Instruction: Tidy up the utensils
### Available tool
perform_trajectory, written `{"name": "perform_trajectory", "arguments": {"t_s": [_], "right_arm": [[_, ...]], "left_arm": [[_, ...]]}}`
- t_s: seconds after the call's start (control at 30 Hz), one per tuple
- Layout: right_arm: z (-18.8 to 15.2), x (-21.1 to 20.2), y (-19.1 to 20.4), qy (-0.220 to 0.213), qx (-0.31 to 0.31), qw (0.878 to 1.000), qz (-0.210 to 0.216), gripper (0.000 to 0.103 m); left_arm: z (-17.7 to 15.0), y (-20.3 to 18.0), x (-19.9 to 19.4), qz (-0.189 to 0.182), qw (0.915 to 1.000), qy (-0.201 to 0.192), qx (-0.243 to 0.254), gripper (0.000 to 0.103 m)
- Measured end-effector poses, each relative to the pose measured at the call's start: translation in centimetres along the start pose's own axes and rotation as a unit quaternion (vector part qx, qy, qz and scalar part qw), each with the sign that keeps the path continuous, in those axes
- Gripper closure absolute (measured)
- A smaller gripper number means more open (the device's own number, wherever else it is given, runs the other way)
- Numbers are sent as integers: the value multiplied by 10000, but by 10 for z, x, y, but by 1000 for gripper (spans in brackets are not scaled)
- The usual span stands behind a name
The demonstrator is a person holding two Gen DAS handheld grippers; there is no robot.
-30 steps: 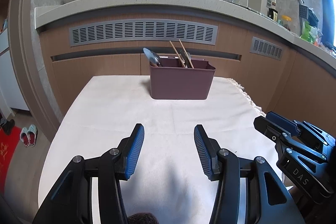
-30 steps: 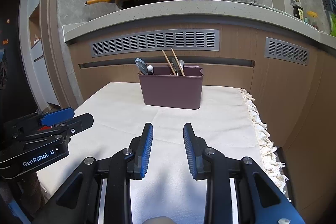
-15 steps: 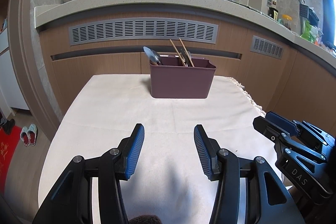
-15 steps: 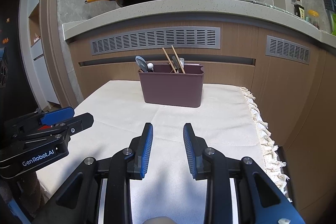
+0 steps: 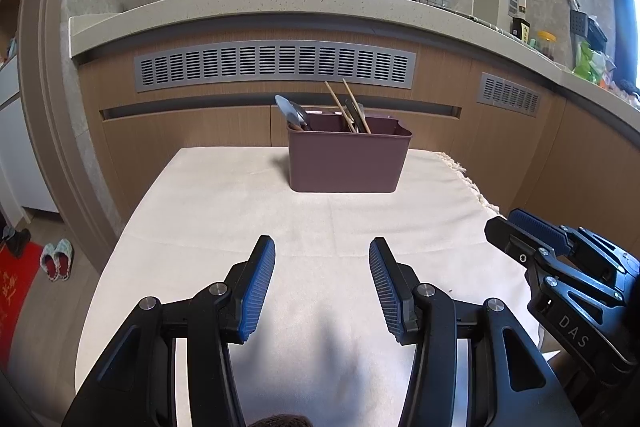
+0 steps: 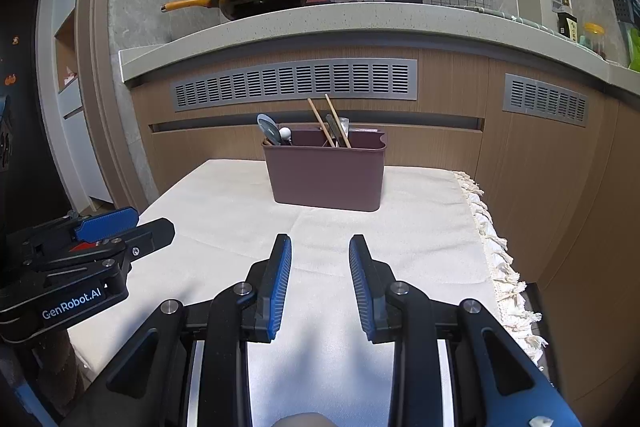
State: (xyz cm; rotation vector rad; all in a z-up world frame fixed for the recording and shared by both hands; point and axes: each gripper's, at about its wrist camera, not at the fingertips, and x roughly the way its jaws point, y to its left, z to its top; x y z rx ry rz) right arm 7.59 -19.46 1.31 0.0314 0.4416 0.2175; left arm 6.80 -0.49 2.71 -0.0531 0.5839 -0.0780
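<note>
Kitchen backsplash: Chinese writing; left gripper (image 5: 322, 283) "GenRobot.AI", right gripper (image 6: 320, 277) "DAS"; fingers apart, empty.

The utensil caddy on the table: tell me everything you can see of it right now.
The utensil caddy is a mauve rectangular tub, plastic by its look, with rounded corners and a lipped rim notched at its right end. It stands upright on the cream tablecloth near the table's far edge. Two wooden chopsticks lean out of the middle and spoons rise at its left end. Neither gripper touches it.
</note>
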Motion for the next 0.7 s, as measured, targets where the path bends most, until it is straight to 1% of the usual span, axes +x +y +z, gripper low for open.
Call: {"name": "perform_trajectory", "arguments": {"t_s": [0.5, 0.7], "right_arm": [[2, 0, 3, -29, -16, 10000, -6, 74], [2, 0, 3, -20, -9, 10000, -4, 74]], "left_arm": [[-2, -2, 0, 66, 10000, 6, 40, 53], [-2, 2, 5, 80, 9999, 68, -34, 53]]}}
